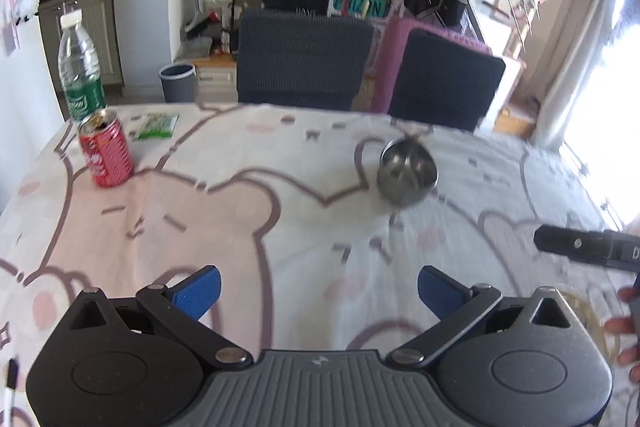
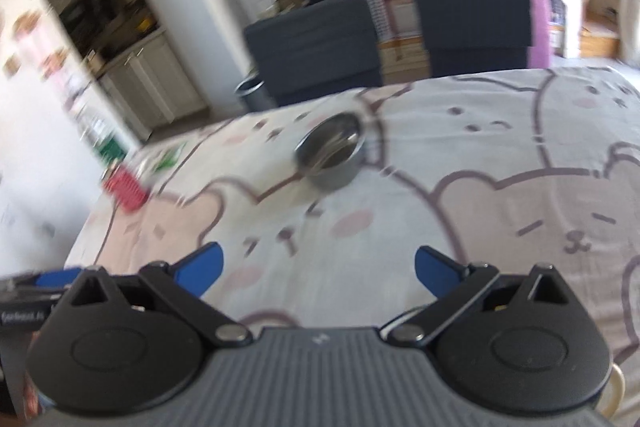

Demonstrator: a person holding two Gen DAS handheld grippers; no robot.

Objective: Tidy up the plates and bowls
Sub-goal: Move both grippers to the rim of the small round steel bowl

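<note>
A steel bowl (image 1: 408, 173) stands upright on the bear-print tablecloth (image 1: 256, 227), toward the far side of the table; the right wrist view shows the bowl (image 2: 332, 157) too, blurred. My left gripper (image 1: 318, 291) hovers over the cloth on the near side of the bowl, open, with nothing between its blue pads. My right gripper (image 2: 318, 271) is also open and empty, well short of the bowl. In the left wrist view the right gripper's black finger (image 1: 576, 247) pokes in at the right edge, with a person's hand (image 1: 624, 327) below it. No plate is in view.
A red drink can (image 1: 106, 153), a clear water bottle (image 1: 80, 67) and a green packet (image 1: 156, 126) sit at the table's far left corner. Two dark chairs (image 1: 304, 63) stand behind the far edge. A grey bin (image 1: 178, 83) is on the floor beyond.
</note>
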